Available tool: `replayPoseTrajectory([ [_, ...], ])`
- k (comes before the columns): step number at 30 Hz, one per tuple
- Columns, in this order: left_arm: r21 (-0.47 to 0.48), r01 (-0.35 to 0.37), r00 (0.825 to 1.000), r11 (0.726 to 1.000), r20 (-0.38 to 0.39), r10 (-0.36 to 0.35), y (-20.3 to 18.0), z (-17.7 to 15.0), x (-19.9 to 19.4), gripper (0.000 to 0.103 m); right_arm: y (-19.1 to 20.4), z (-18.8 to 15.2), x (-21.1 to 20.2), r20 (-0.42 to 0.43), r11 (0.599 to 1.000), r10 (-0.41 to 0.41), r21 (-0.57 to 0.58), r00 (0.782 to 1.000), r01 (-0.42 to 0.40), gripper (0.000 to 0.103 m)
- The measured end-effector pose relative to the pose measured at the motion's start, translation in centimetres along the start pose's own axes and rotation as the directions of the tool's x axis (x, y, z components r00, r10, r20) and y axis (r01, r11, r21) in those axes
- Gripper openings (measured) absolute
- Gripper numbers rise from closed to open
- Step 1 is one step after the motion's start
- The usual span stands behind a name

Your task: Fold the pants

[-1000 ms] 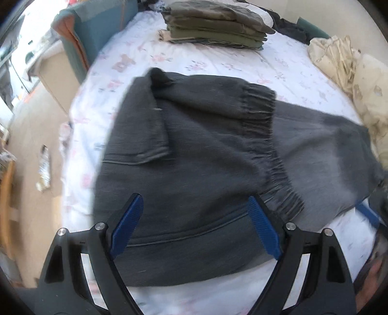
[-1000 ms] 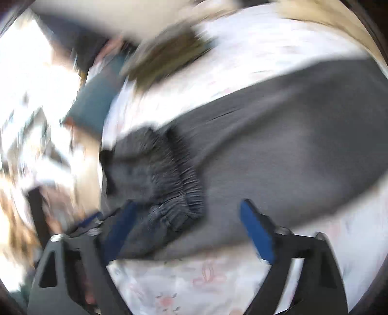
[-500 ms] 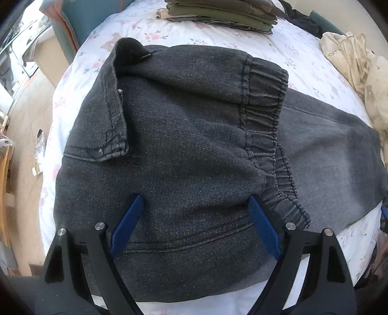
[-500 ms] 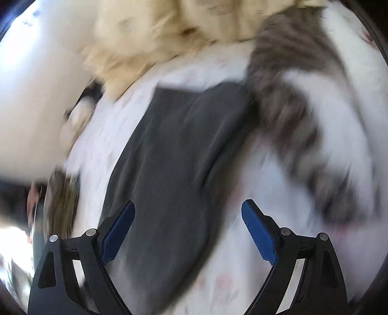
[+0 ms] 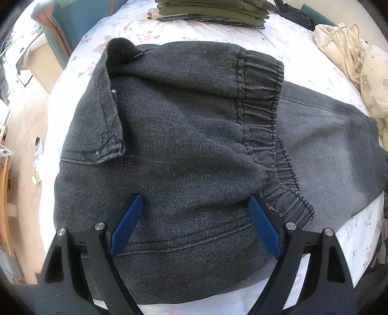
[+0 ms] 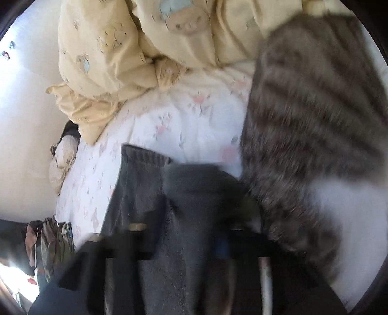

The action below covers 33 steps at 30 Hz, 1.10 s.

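Dark grey denim pants (image 5: 184,135) lie on the floral bed sheet (image 5: 303,55), the seat part folded over so the elastic waistband (image 5: 259,97) sits mid-garment; the legs run off to the right. My left gripper (image 5: 194,218) is open, low over the near part of the seat. In the right wrist view the leg ends (image 6: 155,193) lie on the sheet, and the cloth bulges up over my right gripper (image 6: 184,244), whose fingers are blurred and mostly hidden by it.
A grey striped cat (image 6: 315,126) lies right beside the leg ends. A yellow quilt (image 6: 126,53) is bunched beyond them. A stack of folded olive clothes (image 5: 213,12) sits at the bed's far end. The bed edge and floor (image 5: 21,126) are to the left.
My left gripper has come closer and lower over the pants. My right gripper swung from the waistband to the leg ends by the cat, and the cloth now covers its fingers.
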<state>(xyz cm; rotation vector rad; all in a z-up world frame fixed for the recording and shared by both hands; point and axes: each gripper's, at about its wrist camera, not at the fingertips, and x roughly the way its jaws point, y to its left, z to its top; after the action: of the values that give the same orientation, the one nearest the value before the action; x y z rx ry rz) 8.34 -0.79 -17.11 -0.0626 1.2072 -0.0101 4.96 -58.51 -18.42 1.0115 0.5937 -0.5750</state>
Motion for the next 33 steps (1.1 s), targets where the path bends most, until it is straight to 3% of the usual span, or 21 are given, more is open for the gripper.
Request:
replayPoseTrajectory([
  [7, -0.008, 0.008, 1.0, 1.0, -0.001, -0.008, 0.0, 0.4, -0.5, 0.085, 6.2, -1.3, -3.9, 0.023, 0.955, 0.168, -0.253, 0.985, -0.157, 0.007],
  [11, -0.04, 0.016, 0.999, 0.999, 0.039, -0.014, 1.0, 1.0, -2.8, 0.083, 10.5, -3.8, -6.4, -0.035, 0.883, 0.272, -0.388, 0.962, -0.264, 0.006],
  [14, -0.08, 0.007, 0.996, 0.997, 0.09, 0.0, 2.3, 1.6, -5.6, 0.083, 14.6, -6.7, -8.2, -0.135, 0.789, 0.358, -0.485, 0.924, -0.377, 0.006],
  [20, -0.166, 0.032, 0.989, 0.986, 0.151, -0.006, 5.2, 1.7, -8.3, 0.084, 22.1, -16.1, -12.8, -0.343, 0.532, 0.457, -0.634, 0.821, -0.561, 0.006],
  [24, -0.221, 0.043, 0.995, 0.974, 0.1, -0.021, 6.3, 1.0, -6.9, 0.084, 24.7, -25.9, -13.2, -0.526, 0.381, 0.428, -0.632, 0.735, -0.675, 0.006],
  [26, -0.24, 0.04, 0.996, 0.97, 0.083, -0.02, 6.6, 0.6, -6.4, 0.084, 24.7, -30.9, -12.4, -0.595, 0.332, 0.377, -0.629, 0.71, -0.703, 0.006],
  [28, -0.249, 0.022, 0.997, 0.968, 0.076, -0.003, 6.8, 0.3, -6.2, 0.084, 23.7, -36.3, -11.0, -0.633, 0.28, 0.292, -0.66, 0.717, -0.697, 0.007],
  [30, -0.256, 0.015, 0.998, 0.967, 0.067, 0.003, 7.1, 0.2, -6.0, 0.084, 22.1, -40.5, -8.9, -0.664, 0.276, 0.192, -0.67, 0.723, -0.689, 0.008],
  [33, -0.278, 0.019, 0.998, 0.96, 0.067, -0.001, 7.6, 0.2, -6.0, 0.084, 20.6, -42.0, -7.9, -0.665, 0.291, 0.149, -0.678, 0.732, -0.675, 0.013],
])
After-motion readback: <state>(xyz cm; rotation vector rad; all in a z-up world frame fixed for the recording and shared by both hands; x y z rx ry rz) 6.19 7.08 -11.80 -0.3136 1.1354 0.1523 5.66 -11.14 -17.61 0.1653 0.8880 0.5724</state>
